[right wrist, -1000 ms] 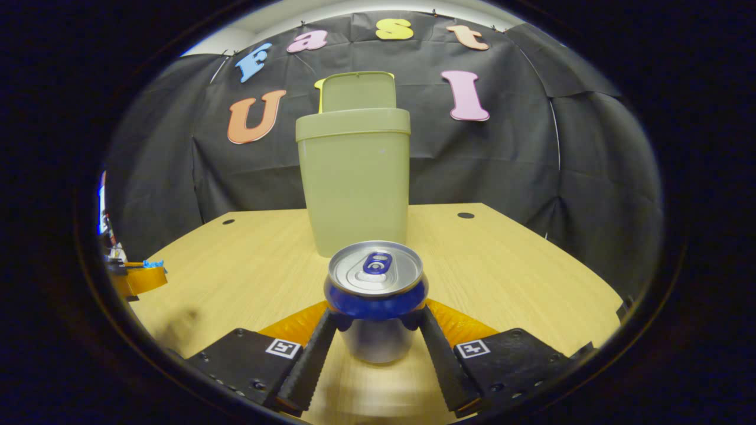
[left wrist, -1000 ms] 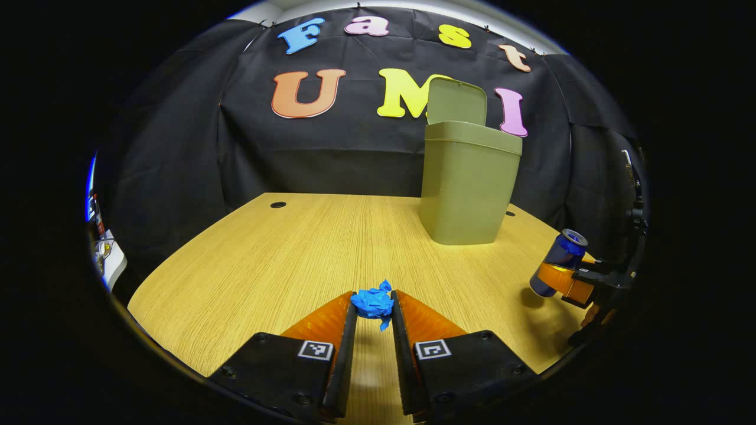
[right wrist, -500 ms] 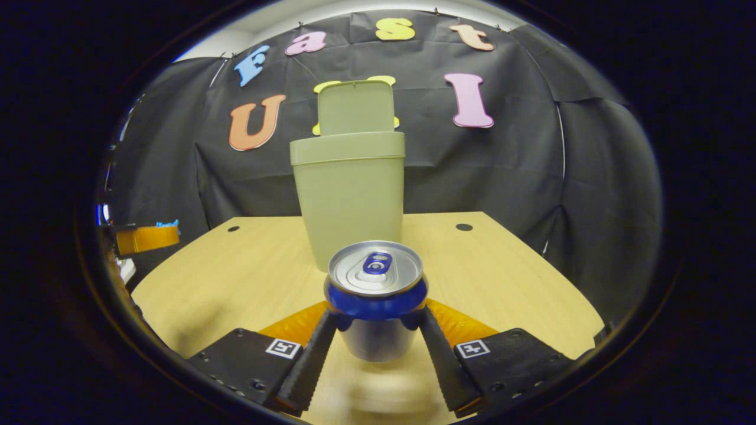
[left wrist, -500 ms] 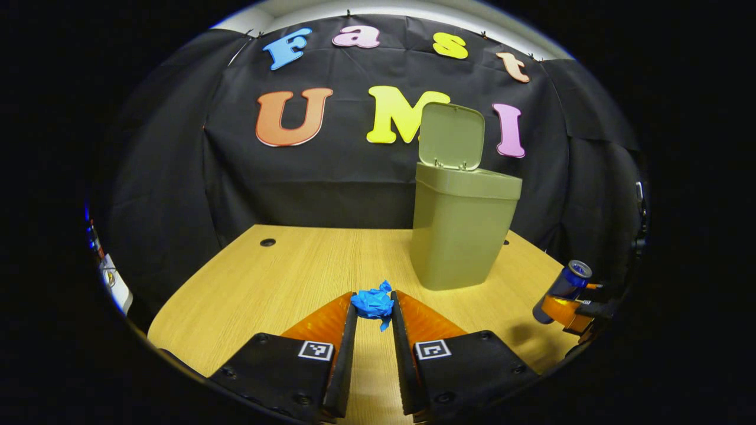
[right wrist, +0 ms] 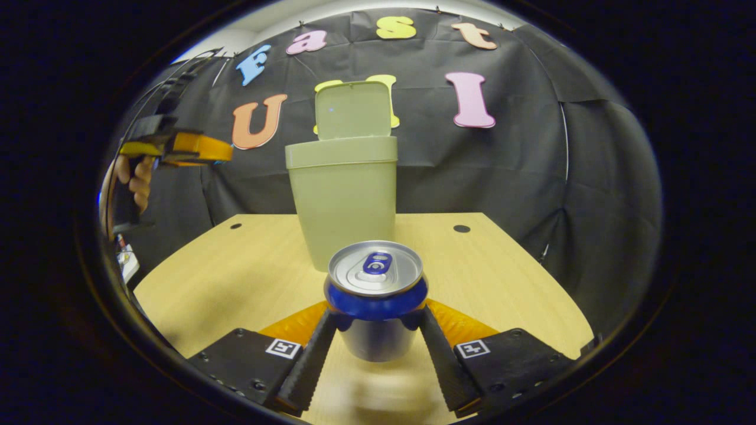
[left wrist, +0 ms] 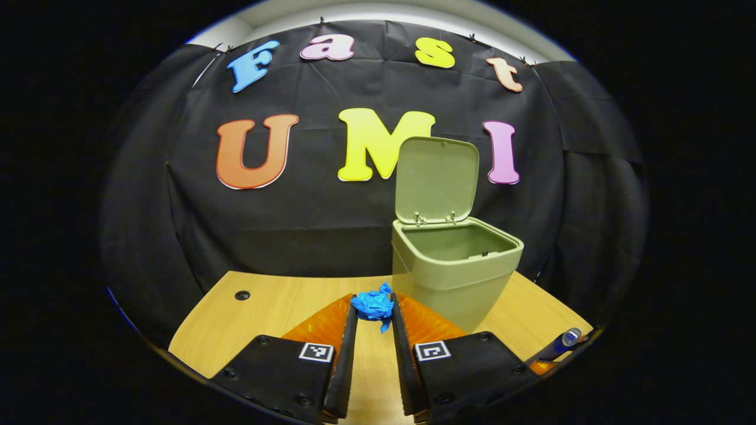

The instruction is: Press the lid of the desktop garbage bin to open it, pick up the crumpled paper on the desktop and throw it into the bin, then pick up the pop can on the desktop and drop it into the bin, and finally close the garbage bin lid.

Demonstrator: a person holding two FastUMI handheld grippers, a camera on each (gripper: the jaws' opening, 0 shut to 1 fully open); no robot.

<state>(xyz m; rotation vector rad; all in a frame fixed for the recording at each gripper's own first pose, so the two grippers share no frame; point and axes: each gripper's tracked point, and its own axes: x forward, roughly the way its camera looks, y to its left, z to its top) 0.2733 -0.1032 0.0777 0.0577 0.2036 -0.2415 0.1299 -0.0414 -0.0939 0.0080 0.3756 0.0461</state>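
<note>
Blue crumpled paper [left wrist: 373, 305] sits pinched between the jaws of my left gripper [left wrist: 373, 313], both fingers pressing on it, and I hold it raised above the bench [left wrist: 283, 301]. From the left gripper view I look down a little into the olive bin [left wrist: 455, 277], whose lid [left wrist: 436, 180] stands upright at the back, hinged open, so the mouth is free. The paper is short of the bin and to the left of its opening, not yet over it.

My right gripper [right wrist: 378, 330] has its jaws clamped on the pop can [right wrist: 376, 295], fingers on either side of the blue band just under the rim. The can stands upright in front of the bin; whether it rests on the bench or just above it I cannot tell. In the right gripper view my left gripper [right wrist: 177, 147] shows high up to the left of the bin, with the hand [right wrist: 136, 177] that carries it.

The paper goes first, I judge. To do it well I should carry it forward and right until it hangs squarely over the middle of the opening, clear of the upright lid so I don't knock it shut, and only then part the jaws. Crumpled paper is light and may cling to a pad, so a wide opening helps. The can should wait, held steady, well out of the way.
</note>
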